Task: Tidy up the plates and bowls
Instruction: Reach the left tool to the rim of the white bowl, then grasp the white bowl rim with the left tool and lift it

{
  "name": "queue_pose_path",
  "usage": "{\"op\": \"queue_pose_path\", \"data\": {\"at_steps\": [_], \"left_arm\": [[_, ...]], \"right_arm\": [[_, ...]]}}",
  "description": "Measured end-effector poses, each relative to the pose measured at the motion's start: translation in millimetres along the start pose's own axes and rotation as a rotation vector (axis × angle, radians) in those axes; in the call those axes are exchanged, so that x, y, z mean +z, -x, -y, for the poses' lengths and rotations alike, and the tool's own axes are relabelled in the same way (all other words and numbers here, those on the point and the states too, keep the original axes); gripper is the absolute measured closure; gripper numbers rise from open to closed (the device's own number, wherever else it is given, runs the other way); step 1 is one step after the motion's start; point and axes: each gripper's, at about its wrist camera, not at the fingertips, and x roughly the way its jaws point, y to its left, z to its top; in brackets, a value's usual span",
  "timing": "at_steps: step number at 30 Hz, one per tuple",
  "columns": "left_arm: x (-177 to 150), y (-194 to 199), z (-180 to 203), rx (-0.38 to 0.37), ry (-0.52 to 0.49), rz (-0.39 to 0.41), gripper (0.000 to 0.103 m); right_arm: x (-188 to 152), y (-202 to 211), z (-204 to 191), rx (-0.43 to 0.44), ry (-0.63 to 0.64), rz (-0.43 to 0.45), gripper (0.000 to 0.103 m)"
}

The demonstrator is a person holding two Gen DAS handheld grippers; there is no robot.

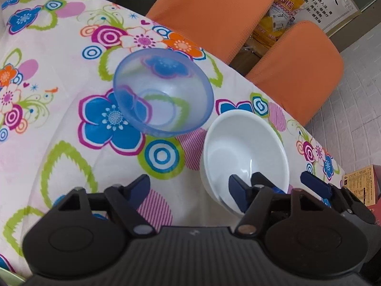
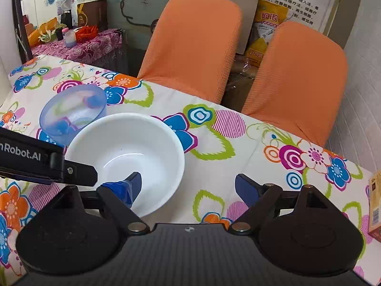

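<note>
Left gripper, black body with blue-padded fingers [image 1: 188, 187], is lowest in its own view, jaws wide apart, gripping nothing. Its right pad sits in front of the near-left wall of the glossy white round ceramic-looking bowl [image 1: 247, 147], its left pad over bare flowered tablecloth [image 1: 59, 119], so the bowl's left rim falls between the fingers. Can't tell if the pad touches the wall.

Right gripper, same black and blue build [image 2: 188, 183], is also spread wide and empty. Its left finger shows over the white bowl's inside near the front rim, its right finger is well clear over the cloth, so the bowl's near-right rim lies between them. Contact not clear either.

White bowl stands upright on the cloth near the table's front, empty. Just behind it to the left is the translucent blue round plastic-looking bowl [image 1: 164, 93], upright, empty. The left view shows a narrow strip of cloth between the two. No plates in view. Two orange fabric chairs [image 2: 195, 43] stand beyond the far table edge.

Handling guess: white bowl is stiff, smooth-glazed, so slippery and chippable, with some weight. Pinch the rim wall, one pad inside and one outside, and close firmly. Blue bowl is likely light, slightly flexible and less fragile, but may skid on the cloth if nudged, so take it at the rim too
</note>
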Motion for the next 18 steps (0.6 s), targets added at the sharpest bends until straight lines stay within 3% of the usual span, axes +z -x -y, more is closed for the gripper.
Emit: {"op": "queue_pose_path", "data": {"at_steps": [2, 6, 9, 16, 18], "left_arm": [[0.3, -2.3, 5.3, 0.007, -0.024, 0.009, 0.048], [3.8, -8.8, 10.7, -0.01, -0.061, -0.003, 0.071], [4.7, -10.1, 12.5, -0.017, -0.082, -0.006, 0.078], [4.4, -6.5, 11.2, -0.048, -0.099, -0.018, 0.078], [1.0, -4.7, 14.1, -0.107, -0.103, -0.056, 0.078]], "right_arm": [[-0.3, -6.8, -3.1, 0.015, 0.018, -0.014, 0.032], [0.7, -12.3, -9.5, 0.059, 0.037, -0.025, 0.033], [0.1, -10.3, -18.0, 0.085, 0.055, -0.026, 0.034], [-4.1, -4.8, -20.0, 0.097, 0.039, -0.063, 0.034], [-6.2, 0.5, -22.6, 0.148, 0.026, -0.065, 0.034]]}}
